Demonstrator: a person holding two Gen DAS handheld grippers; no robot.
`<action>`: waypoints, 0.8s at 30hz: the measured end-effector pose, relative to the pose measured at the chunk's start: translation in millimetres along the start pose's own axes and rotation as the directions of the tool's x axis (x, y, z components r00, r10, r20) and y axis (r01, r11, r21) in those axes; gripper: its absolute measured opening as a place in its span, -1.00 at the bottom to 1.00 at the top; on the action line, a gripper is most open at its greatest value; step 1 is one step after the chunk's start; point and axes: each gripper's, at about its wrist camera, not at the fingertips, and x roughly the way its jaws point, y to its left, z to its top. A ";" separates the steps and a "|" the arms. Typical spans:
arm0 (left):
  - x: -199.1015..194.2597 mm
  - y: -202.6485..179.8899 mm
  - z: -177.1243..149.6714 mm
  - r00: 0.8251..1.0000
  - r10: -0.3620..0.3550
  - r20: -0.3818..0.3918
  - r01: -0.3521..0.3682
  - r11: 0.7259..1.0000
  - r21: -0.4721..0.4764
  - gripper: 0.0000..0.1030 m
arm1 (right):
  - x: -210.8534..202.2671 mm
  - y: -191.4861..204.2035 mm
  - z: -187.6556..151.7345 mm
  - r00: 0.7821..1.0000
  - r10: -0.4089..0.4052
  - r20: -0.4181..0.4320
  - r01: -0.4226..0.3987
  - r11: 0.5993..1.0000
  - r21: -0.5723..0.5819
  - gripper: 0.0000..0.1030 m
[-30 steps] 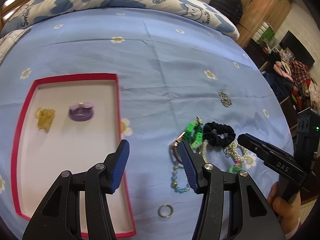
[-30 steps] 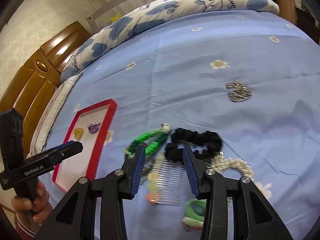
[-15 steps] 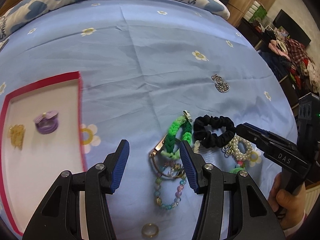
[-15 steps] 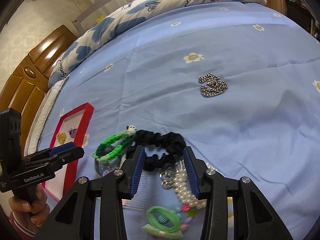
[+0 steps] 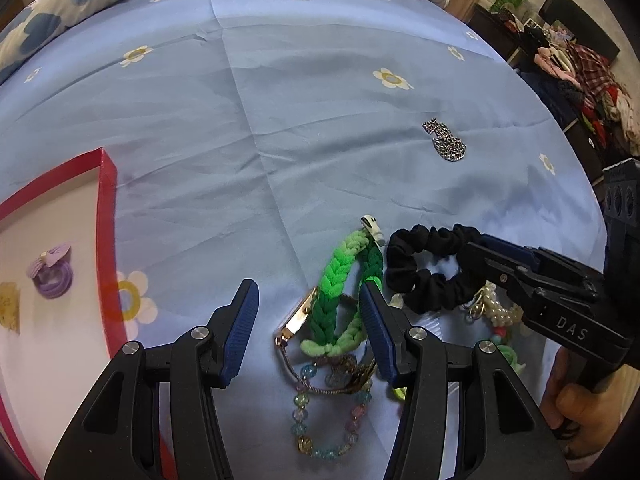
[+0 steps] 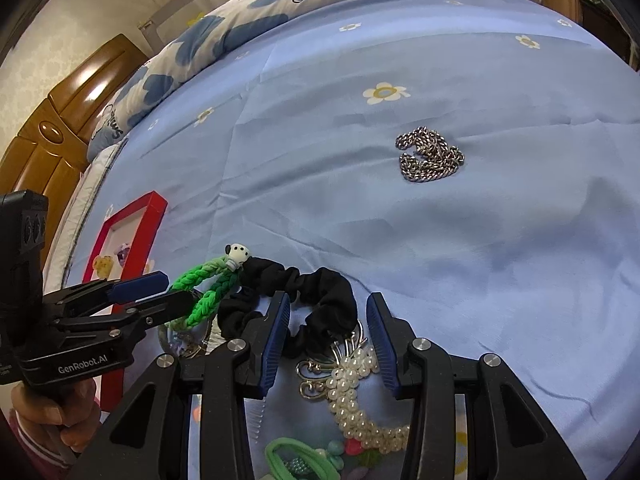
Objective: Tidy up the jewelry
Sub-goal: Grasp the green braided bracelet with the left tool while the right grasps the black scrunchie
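Red-rimmed tray (image 5: 105, 184) on a blue bedsheet (image 5: 320, 100) holds two pieces — purple hair tie (image 5: 51, 272), yellow clip (image 5: 9, 312). Right of the tray, about nine pieces remain heaped; one silver chain (image 6: 431, 159) lies beyond. Left gripper (image 5: 308, 316) and right gripper (image 6: 327, 334) — both spread wide, empty, over the heap.

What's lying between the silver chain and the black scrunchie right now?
Nothing: only bare blue sheet separates the silver chain from the black scrunchie. The right wrist view shows it best, and the left wrist view agrees.
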 end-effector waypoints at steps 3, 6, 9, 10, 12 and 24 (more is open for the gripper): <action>3.5 0.9 2.4 1.000 -0.010 -0.006 0.010 1.000 -0.007 -0.07 | 3.4 -2.7 -0.4 1.000 0.013 -0.006 -0.013 1.000 0.013 -0.19; 6.6 -0.8 4.0 1.000 -0.017 -0.015 0.017 1.000 0.003 -0.48 | 5.2 -2.2 -1.4 1.000 0.018 -0.008 -0.018 1.000 0.012 -0.31; 6.0 -3.8 3.4 1.000 -0.026 -0.009 0.026 0.999 0.020 -0.67 | 3.8 -2.2 -2.1 1.000 0.029 -0.004 -0.029 1.000 0.013 -0.66; 4.1 -4.6 2.7 1.000 -0.027 -0.003 0.027 0.999 0.024 -0.78 | 2.7 -1.8 -2.2 1.000 0.031 0.000 -0.031 0.999 0.011 -0.70; 0.5 -2.6 1.7 0.999 -0.040 0.005 0.040 0.999 0.015 -0.81 | -1.1 0.5 -2.2 0.999 0.032 0.009 -0.032 0.999 0.002 -0.78; -53.5 19.8 -10.8 0.990 -0.072 0.118 0.080 0.995 -0.067 -0.81 | -31.6 21.4 3.4 0.992 0.088 0.086 -0.088 0.996 -0.010 -0.81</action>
